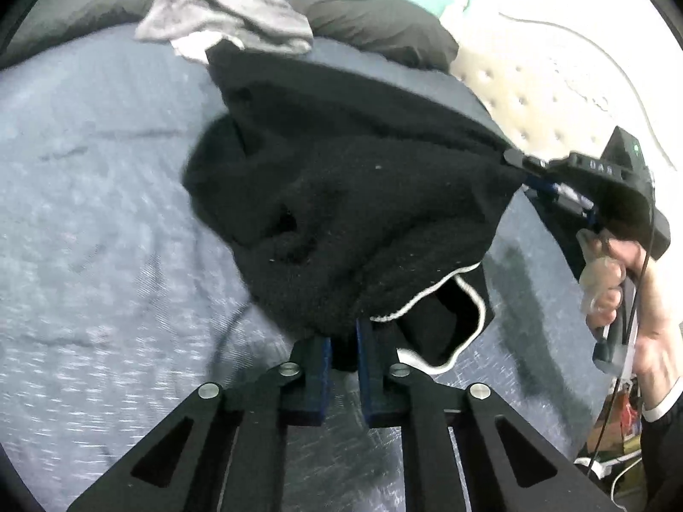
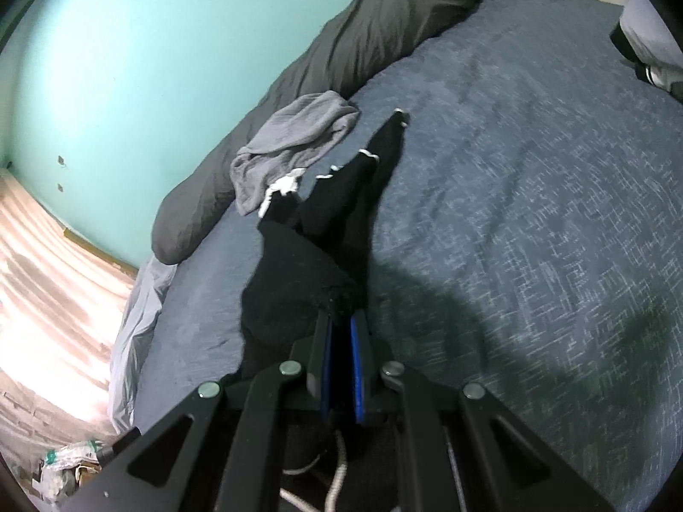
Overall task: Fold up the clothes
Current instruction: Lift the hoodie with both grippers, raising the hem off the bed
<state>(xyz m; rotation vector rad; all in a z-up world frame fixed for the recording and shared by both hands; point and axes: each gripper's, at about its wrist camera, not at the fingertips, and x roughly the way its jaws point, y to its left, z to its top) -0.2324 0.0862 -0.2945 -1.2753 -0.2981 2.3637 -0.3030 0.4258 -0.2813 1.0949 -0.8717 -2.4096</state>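
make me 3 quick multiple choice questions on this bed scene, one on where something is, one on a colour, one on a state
1. Where does the grey garment lie?
A. against the dark pillow
B. on the floor
C. in the right gripper

2. What colour is the trim on the black garment?
A. red
B. white
C. yellow

3. How is the black garment held?
A. lying flat, untouched
B. by one gripper only
C. pinched by both grippers

Answers:
1 A, it sits by the dark pillow at the blue bedspread's edge.
2 B, a white edge runs along its hem.
3 C, the left gripper and right gripper each clamp the cloth.
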